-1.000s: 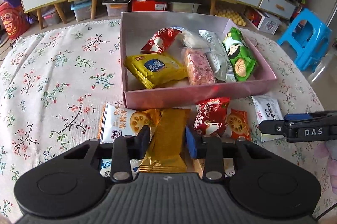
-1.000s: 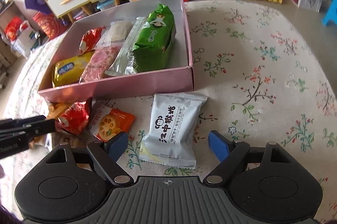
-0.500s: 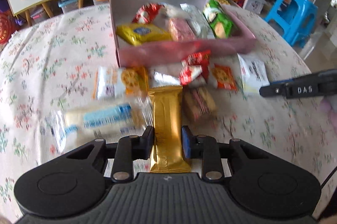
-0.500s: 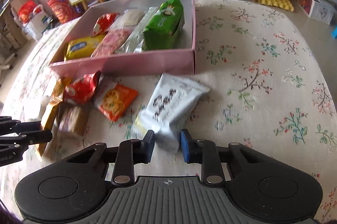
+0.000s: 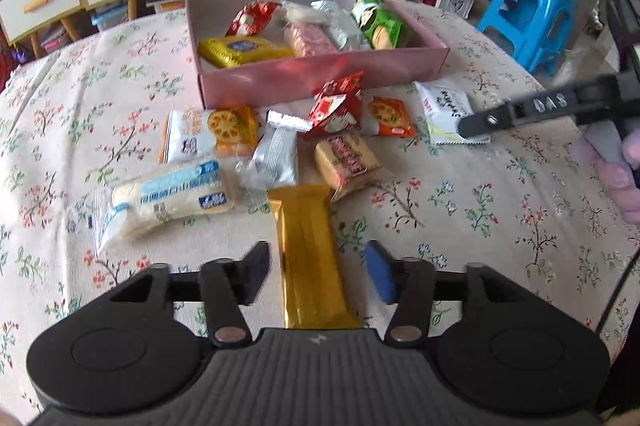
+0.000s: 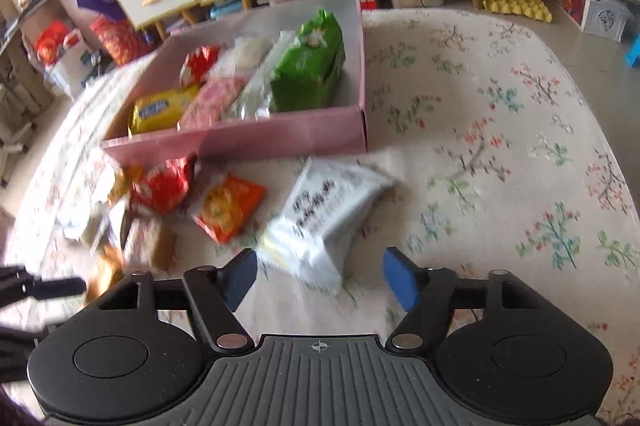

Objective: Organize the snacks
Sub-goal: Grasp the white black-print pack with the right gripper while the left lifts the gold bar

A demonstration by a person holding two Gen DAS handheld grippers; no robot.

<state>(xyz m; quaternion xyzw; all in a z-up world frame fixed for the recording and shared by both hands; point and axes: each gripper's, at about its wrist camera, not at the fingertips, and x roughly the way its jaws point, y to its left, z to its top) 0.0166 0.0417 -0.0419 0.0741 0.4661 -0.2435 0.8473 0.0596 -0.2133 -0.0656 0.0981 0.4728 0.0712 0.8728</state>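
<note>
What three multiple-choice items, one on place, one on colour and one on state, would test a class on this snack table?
1. Where is the gold bar?
A. in the box
B. on the cloth between the left gripper pads
C. on the stool

2. What colour is the box?
A. pink
B. blue
C. black

3. How are the right gripper pads?
A. pressed on the white packet
B. apart, opening
C. hidden

Key: 1 B, bar lies between spread pads; 2 A, walls are pink; 3 B, gaps show beside the packet.
</note>
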